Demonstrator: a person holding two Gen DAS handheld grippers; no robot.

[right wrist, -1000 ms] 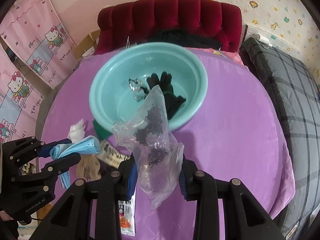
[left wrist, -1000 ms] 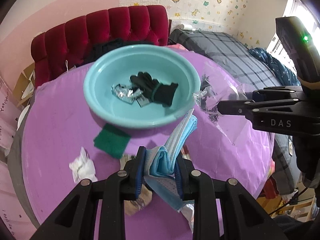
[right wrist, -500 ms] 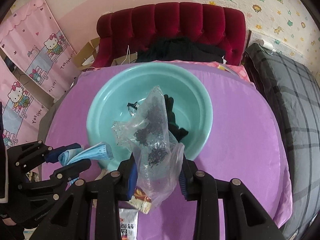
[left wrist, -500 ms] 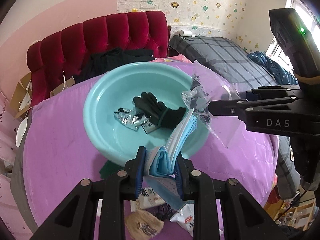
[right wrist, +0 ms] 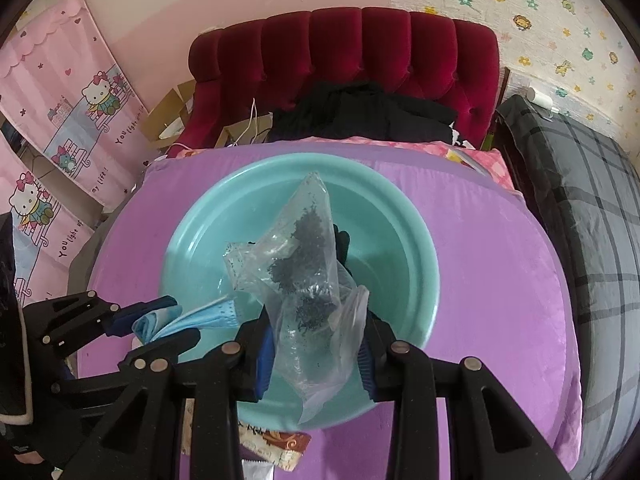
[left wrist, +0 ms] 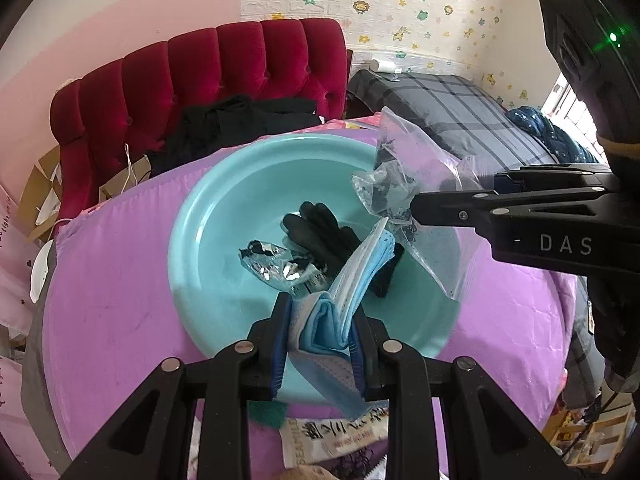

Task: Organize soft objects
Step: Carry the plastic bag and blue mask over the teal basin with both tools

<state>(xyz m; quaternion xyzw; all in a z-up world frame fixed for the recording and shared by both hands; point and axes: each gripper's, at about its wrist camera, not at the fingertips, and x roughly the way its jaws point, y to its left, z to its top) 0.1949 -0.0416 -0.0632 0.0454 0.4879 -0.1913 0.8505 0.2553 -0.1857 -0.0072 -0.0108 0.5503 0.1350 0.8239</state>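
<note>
A teal basin (left wrist: 200, 240) (right wrist: 400, 248) sits on the purple table. Inside it lie a black glove (left wrist: 320, 232) and a silver foil packet (left wrist: 272, 264). My left gripper (left wrist: 320, 332) is shut on a folded blue face mask (left wrist: 344, 292) and holds it over the basin's near rim; it also shows in the right wrist view (right wrist: 160, 320). My right gripper (right wrist: 316, 344) is shut on a clear plastic bag with dark bits (right wrist: 304, 272) and holds it above the basin. In the left wrist view the bag (left wrist: 404, 184) hangs over the basin's right side.
Snack packets (left wrist: 332, 436) (right wrist: 276, 444) and a green cloth (left wrist: 268, 416) lie on the purple table (left wrist: 104, 304) near its front edge. A red tufted chair (right wrist: 344, 52) with black clothes stands behind. A grey plaid bed (right wrist: 592, 184) is at the right.
Both grippers have moved forward from the table's front to above the basin, each keeping its load. The white tissue and the green cloth have slipped below the left view.
</note>
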